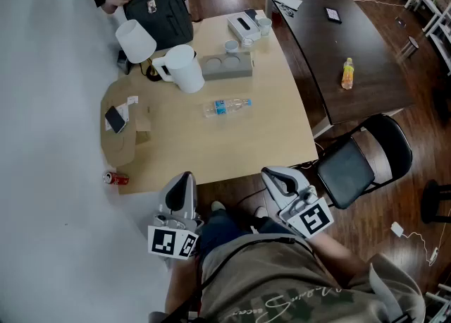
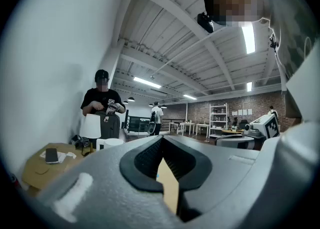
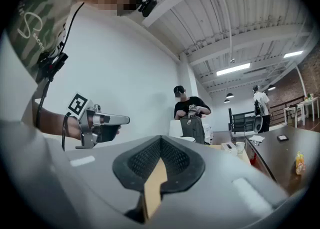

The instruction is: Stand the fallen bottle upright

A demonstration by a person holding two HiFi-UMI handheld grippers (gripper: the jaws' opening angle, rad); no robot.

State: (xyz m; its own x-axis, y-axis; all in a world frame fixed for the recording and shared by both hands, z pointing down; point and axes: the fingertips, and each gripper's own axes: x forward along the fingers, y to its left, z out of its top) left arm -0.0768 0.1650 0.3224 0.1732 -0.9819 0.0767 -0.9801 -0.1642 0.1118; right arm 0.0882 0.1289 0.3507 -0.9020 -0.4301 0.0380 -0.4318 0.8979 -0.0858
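bottle [image 1: 227, 106] lies on its side near the middle of the light counter [image 1: 232, 152] in the head view, just in front of a white pitcher [image 1: 184, 68]. the left hand-held gripper [image 1: 186, 175] and the right hand-held gripper [image 1: 270, 172] hover off the counter's near edge, well apart from the bottle.

left gripper view: its jaws are pressed together with nothing between them.

right gripper view: its jaws are likewise closed and empty, and the left hand-held gripper shows off to one side.
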